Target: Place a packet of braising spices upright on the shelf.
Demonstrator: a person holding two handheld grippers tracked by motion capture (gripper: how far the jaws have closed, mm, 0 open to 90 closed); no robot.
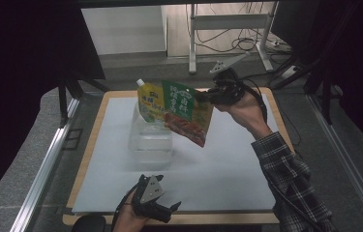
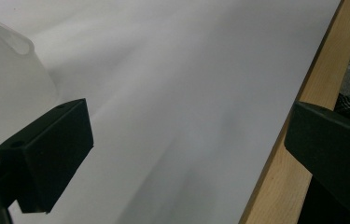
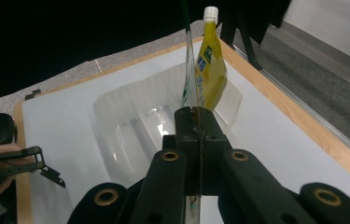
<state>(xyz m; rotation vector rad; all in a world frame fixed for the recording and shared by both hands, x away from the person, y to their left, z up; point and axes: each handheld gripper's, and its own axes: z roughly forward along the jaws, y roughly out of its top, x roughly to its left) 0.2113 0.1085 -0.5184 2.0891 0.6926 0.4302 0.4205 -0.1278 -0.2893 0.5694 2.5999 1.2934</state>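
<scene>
While the right gripper clamps the edge of a green and red pouch just above the middle of the high view, the flat packet hangs tilted in the air over a clear plastic container that stands on the white tabletop. A yellow spouted pouch stands upright in that container, its white cap at the top, just left of the held packet and partly overlapped by it. The person's hand and a plaid sleeve run down from the gripper to the lower right of the frame.

Seen from the right gripper view, the black jaws are pressed together on the pouch's thin edge, which rises as a narrow line up the middle of the frame; the yellow pouch stands just right of it at upper centre, inside the clear container.

At the bottom of the high view, left of centre, the left gripper rests low near the front edge of the tabletop, well apart from the container. Its own view shows the jaws standing wide apart with nothing between them, the white surface behind, the container's rim at upper left and the wooden border of the tabletop at right.
</scene>
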